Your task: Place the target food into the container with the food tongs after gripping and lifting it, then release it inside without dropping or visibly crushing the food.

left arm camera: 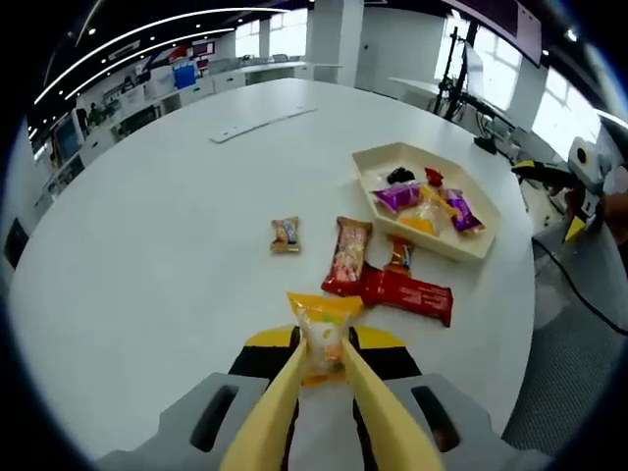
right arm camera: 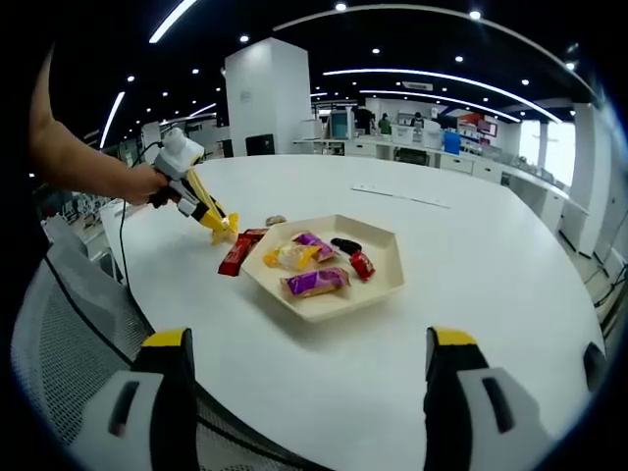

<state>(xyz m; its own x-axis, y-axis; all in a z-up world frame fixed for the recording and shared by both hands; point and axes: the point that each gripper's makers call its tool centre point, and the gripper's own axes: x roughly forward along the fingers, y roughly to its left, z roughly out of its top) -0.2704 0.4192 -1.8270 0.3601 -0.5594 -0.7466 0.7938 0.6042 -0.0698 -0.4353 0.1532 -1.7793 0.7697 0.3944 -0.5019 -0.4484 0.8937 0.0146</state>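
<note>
Yellow tongs point(left arm camera: 324, 378) pinch a glossy snack packet point(left arm camera: 323, 334) — hexagonal cream tray point(left arm camera: 432, 240) nearby

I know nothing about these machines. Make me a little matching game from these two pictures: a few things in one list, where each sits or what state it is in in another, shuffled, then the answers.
Things:
1. yellow snack packet
2. purple packet
3. long red packet
4. right gripper

Places or states:
A. lying flat on the white table, outside the tray
B. open, holding nothing
C. pinched between the left gripper jaws
D. inside the cream tray

Pairs: 1-C, 2-D, 3-A, 4-B
</note>
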